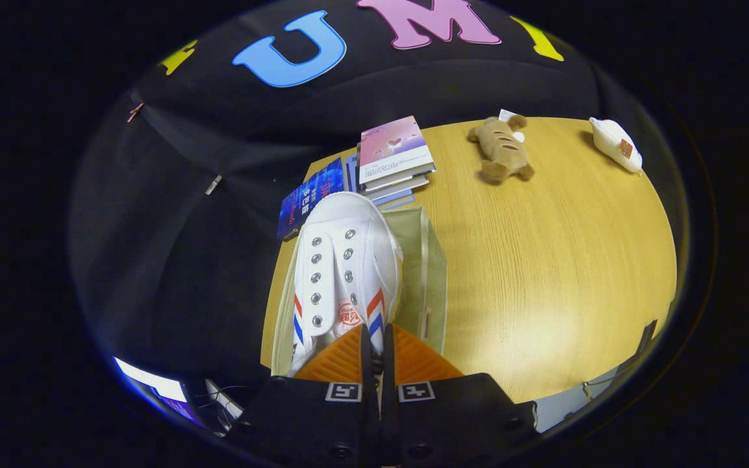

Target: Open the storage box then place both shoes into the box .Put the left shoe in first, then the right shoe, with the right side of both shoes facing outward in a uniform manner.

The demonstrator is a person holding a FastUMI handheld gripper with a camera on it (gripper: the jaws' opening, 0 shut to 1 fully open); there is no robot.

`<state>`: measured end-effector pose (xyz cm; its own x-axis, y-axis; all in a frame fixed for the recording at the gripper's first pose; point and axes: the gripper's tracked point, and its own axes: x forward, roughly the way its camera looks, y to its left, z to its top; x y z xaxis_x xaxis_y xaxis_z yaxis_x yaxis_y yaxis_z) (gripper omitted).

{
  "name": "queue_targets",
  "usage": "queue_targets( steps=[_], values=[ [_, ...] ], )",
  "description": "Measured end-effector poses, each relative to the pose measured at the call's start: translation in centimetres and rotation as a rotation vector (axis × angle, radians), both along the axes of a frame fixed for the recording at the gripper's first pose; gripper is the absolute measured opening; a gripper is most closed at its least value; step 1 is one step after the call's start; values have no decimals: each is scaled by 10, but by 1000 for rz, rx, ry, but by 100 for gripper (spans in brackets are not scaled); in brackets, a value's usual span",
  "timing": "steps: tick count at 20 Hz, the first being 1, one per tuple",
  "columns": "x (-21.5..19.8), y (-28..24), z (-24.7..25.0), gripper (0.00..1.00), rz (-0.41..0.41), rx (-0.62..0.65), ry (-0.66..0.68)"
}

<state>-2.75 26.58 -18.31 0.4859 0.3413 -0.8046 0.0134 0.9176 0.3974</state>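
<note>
A white canvas shoe (343, 266) with red and blue side stripes and metal eyelets hangs toe-forward just ahead of my fingers. My gripper (374, 338) is shut on the shoe, the two fingers pinching its rear collar edge. Beneath and to the right of the shoe lies the pale translucent storage box (428, 273) at the table's left end; its rim and right wall show around the shoe. Whether the shoe rests inside the box or hovers over it I cannot tell. The shoe's heel is hidden by my fingers.
The box stands on a wooden table (543, 273). Beyond the shoe's toe lie a stack of books (393, 156) and a blue book (308, 198). Farther right are a brown plush toy (501, 149) and a white plush item (616, 144).
</note>
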Motion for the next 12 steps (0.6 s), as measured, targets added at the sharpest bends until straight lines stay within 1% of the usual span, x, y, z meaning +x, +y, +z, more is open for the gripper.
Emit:
queue_targets(
  steps=[5, 7, 8, 9, 12],
  values=[
    [0, 7, -17, 6, 4, -29, 33],
    [2, 20, -13, 18, 16, 28, 21],
    [8, 29, -8, 36, 9, 68, -2],
    [13, 29, 3, 51, -1, 90, -32],
    [17, 13, 23, 96, -14, 71, -110]
  ],
)
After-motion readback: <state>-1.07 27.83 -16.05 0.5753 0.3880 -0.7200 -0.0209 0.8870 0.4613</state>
